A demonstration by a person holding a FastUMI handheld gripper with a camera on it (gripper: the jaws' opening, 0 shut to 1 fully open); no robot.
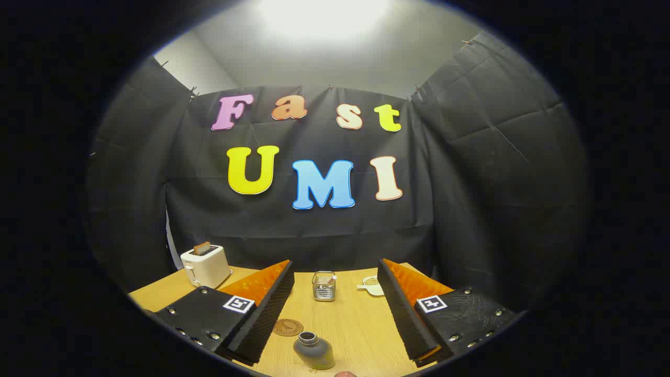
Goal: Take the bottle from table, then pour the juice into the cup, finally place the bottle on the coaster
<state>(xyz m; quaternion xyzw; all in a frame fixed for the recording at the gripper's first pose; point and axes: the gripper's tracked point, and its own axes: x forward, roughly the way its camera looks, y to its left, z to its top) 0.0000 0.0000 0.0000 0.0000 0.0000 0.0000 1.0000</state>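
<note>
— While spread wide and gripping nothing: fingers, parted to either side of the bare worktop. Entry one?

— Bottle: dark, upright, cap off, mouth open upward. Standing low between the fingers, nearer their roots than their tips, slightly toward the left finger. Untouched on both sides. Long axis vertical.

— Landmark for the remainder?

— Bottle again. Coaster: round, flat, just beyond the bottle and to its left, close beside the left finger's inner face. Cup: clear, ribbed, well beyond the bottle, almost straight ahead, level with the fingertips.

— Other stock?

— Toaster, far beyond the bottle, leftward. Small white dish, beyond the bottle, right of the cup.

— Judgement on the coming move?

— Probably a squeeze only: bottle already inside the gap, sides facing both fingers. Risk: open mouth, so tilt to be avoided before reaching the cup.
</note>
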